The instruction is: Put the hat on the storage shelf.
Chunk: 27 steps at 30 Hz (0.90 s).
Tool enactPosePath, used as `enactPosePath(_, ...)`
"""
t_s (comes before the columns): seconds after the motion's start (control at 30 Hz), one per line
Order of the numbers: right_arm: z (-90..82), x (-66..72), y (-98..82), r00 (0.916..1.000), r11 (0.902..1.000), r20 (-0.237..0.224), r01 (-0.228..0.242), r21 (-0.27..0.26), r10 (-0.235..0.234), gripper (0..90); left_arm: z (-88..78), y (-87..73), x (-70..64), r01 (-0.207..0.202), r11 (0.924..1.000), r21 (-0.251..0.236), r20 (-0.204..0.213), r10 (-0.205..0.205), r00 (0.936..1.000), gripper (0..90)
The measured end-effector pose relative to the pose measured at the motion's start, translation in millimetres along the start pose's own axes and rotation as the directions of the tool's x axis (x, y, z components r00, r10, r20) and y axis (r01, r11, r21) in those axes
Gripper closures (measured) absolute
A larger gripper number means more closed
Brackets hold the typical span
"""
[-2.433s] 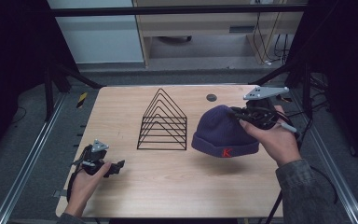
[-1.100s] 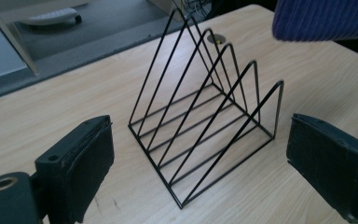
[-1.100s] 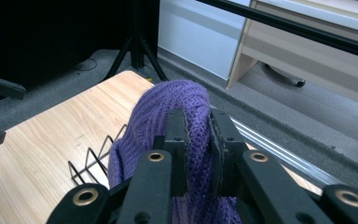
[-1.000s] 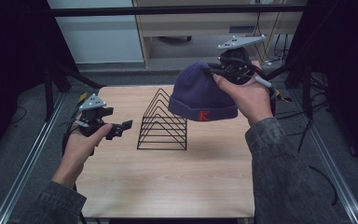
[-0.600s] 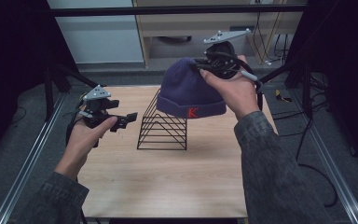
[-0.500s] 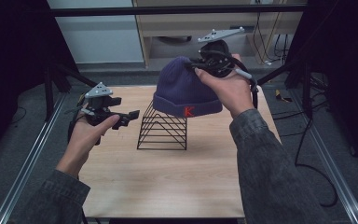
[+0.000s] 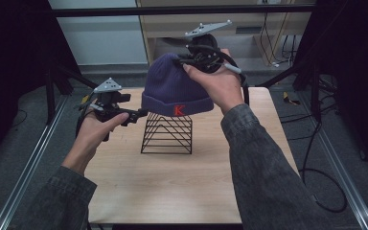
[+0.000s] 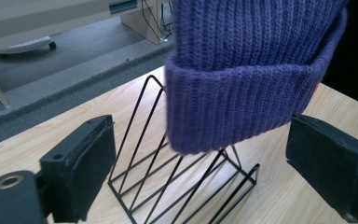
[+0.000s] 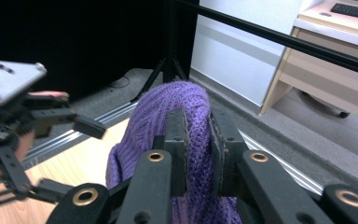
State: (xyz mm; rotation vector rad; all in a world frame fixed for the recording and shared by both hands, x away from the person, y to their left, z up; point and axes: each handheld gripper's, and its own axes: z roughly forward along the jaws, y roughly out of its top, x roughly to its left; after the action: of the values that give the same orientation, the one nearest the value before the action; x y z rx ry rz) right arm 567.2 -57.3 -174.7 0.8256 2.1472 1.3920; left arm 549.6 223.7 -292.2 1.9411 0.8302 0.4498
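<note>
My right hand-held gripper [image 9: 196, 140] clamps the purple beanie [image 7: 176, 88] above the wire rack [image 7: 166, 134] (black, on the tabletop [image 7: 182, 182]); my left hand-held gripper [image 8: 200, 163] gapes unclenched beside its cuff.

A pale wooden cabinet [image 7: 249, 24] and black cables [image 7: 316, 158] sit beyond the light wood table [image 7: 172, 191].

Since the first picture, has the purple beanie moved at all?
Yes. The beanie, clamped in the right gripper, has been lifted off the table and carried left, now hanging over the wire rack.
</note>
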Motion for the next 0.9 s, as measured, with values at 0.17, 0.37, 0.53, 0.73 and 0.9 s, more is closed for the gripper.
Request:
enactPosePath(0.17,4.9,9.4,5.3,0.9998,0.9999,-0.017,0.01,-0.002,-0.01,79.1,6.3,0.9,1.2,-0.009,0.9999,0.005,0.008,0.009,0.9999,5.6)
enactPosePath(0.37,7.4,14.6,6.3,0.9994,0.9998,-0.029,0.017,-0.006,-0.017,79.0,11.3,-0.5,3.5,0.007,0.9999,0.008,0.006,-0.007,1.0,5.6)
enactPosePath(0.53,9.9,16.8,6.1,0.9992,0.9998,-0.034,0.022,-0.001,-0.022,78.9,16.8,-2.1,6.3,0.016,0.9994,0.03,0.024,-0.017,0.9996,30.2)
enactPosePath(0.73,14.7,14.3,2.0,0.9996,0.9998,-0.023,0.017,0.012,-0.017,78.8,20.3,-4.8,4.6,-0.018,0.998,0.061,0.015,0.017,0.9997,67.6)
enactPosePath(0.9,15.3,8.7,0.0,0.9999,0.9999,-0.013,0.003,0.015,-0.003,78.7,12.6,-3.8,4.4,-0.028,0.9983,0.05,-0.011,0.028,0.9995,70.8)
